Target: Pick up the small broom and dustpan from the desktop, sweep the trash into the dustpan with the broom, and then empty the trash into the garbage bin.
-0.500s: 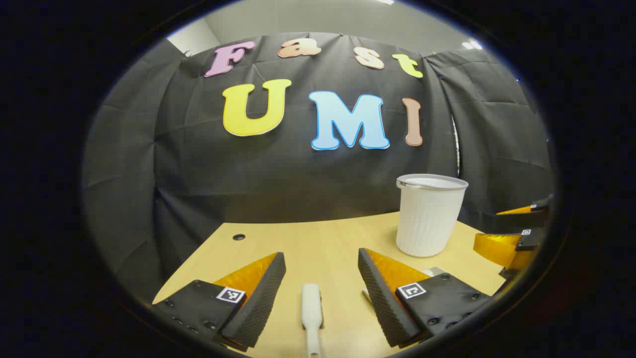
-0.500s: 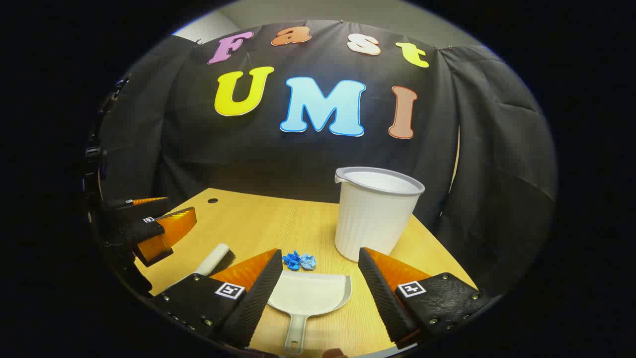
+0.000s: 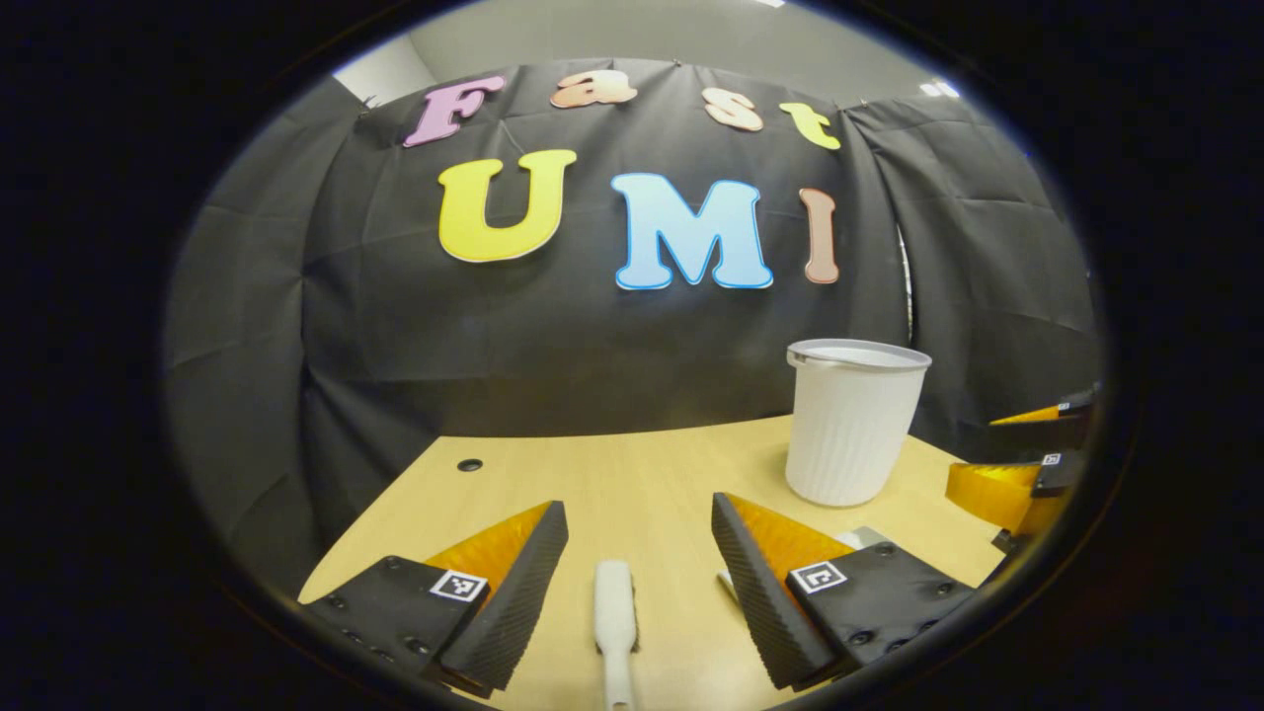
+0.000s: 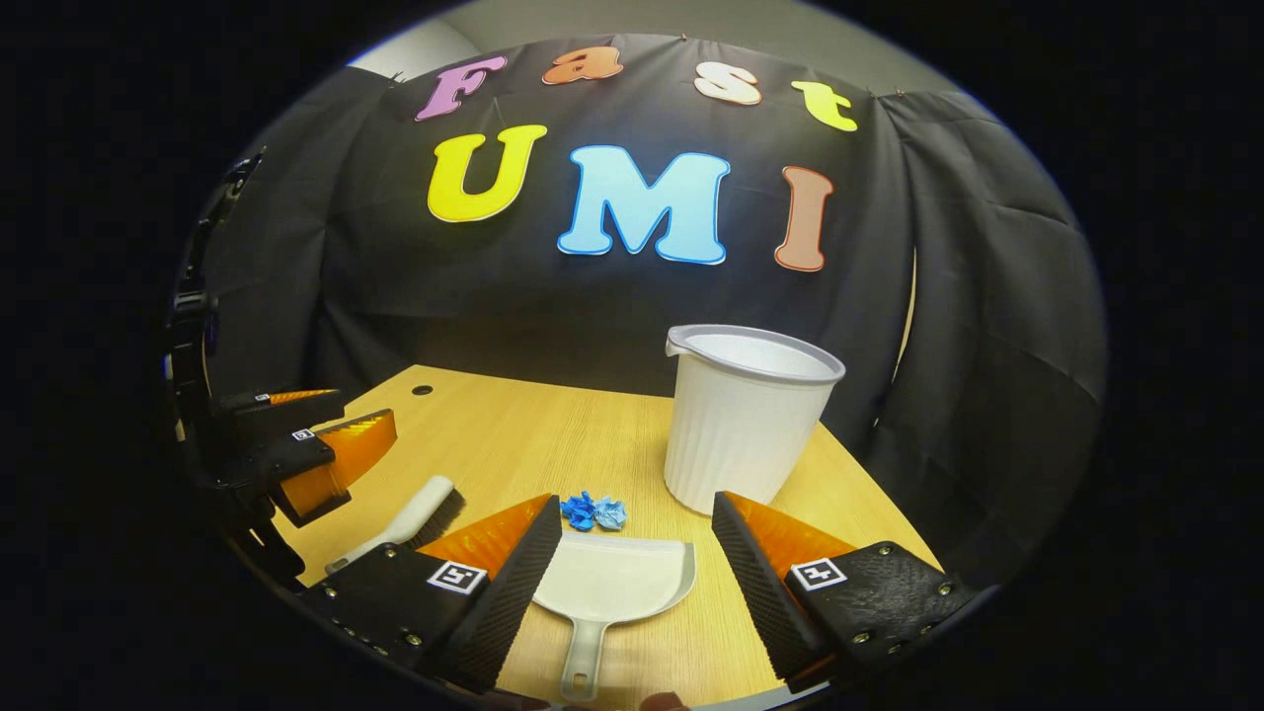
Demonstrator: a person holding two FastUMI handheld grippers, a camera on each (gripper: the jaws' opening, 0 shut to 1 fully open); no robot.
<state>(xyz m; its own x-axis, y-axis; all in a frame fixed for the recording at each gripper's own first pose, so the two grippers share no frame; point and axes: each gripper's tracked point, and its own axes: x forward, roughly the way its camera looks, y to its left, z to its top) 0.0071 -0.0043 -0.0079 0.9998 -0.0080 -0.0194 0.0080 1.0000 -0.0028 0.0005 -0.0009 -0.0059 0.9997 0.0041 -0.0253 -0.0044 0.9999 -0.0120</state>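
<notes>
Hovering low over the pale wooden desk (image 3: 632, 474), the left tongs (image 3: 640, 583) stand apart, astride the small white broom (image 3: 614, 617) lying at 6 o'clock in the left gripper view, touching nothing. In the right gripper view the right tongs (image 4: 637, 578) likewise gape around the flat white plastic dustpan (image 4: 614, 578), untouched. Crumpled blue paper scraps (image 4: 592, 511) lie just beyond its lip, with the ribbed white garbage bin (image 4: 743, 420) at 1 o'clock.

left gripper (image 3: 640, 583): edged forward over white-handled small broom (image 3: 614, 617) | right gripper (image 4: 637, 578): eased slightly back from white plastic dustpan (image 4: 610, 585)
</notes>
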